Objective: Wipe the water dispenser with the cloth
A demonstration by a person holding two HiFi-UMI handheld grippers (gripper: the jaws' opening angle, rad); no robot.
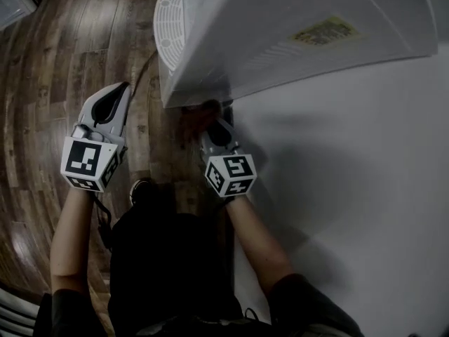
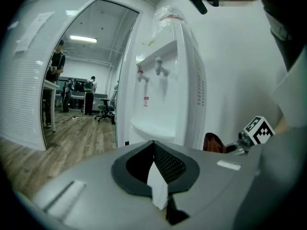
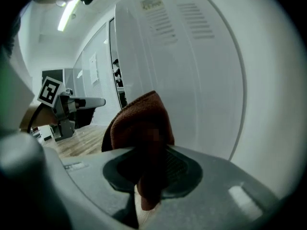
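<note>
Right tool (image 1: 212, 121) clamped on brown cloth (image 3: 141, 123), centre of head view, close to white side panel of water dispenser (image 1: 295, 41); contact unclear. Left tool (image 1: 116, 100) at frame left over wood floor (image 1: 42, 83), jaws together, nothing held. Step, likely: wiping side panel. Next: press cloth flat, stroke along panel.

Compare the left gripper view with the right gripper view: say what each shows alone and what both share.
Only the left gripper view: the water dispenser's front, with its two taps and drip tray, plus people in the room beyond. Only the right gripper view: a plain panel of the dispenser close up, with a printed label. Both: the dispenser and the brown cloth clamped in the right gripper. Each view also catches the other gripper; the left gripper is shut on nothing.
</note>
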